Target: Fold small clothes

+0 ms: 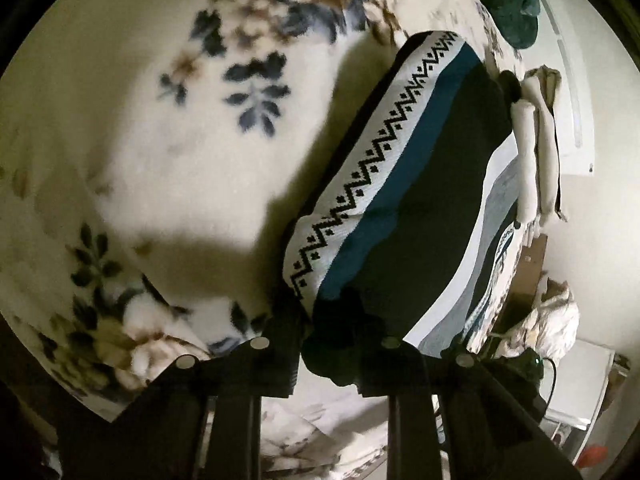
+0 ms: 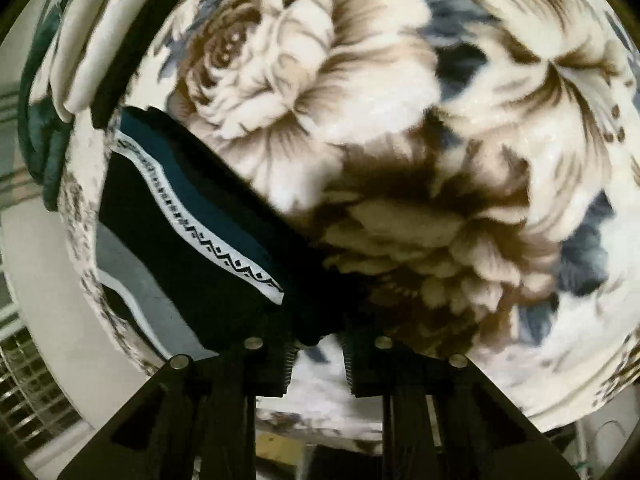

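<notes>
A small knitted garment (image 1: 420, 200) with black, teal, grey and white bands and a black zigzag trim lies folded on a floral fleece blanket (image 1: 160, 140). In the left wrist view its near dark corner bunches up between the fingers of my left gripper (image 1: 332, 344), which is shut on it. In the right wrist view the same garment (image 2: 172, 216) stretches away to the left. Its other dark corner sits between the tips of my right gripper (image 2: 318, 344), which is shut on it. Both grippers point steeply down at the blanket (image 2: 400, 120).
Rolled white cloths (image 1: 532, 140) lie just past the garment's far end, with a dark green cloth (image 1: 508, 0) beyond. The bed edge runs close on the right, with a crumpled white bundle (image 1: 560, 312) below it. A metal grid (image 2: 28, 380) shows at the lower left.
</notes>
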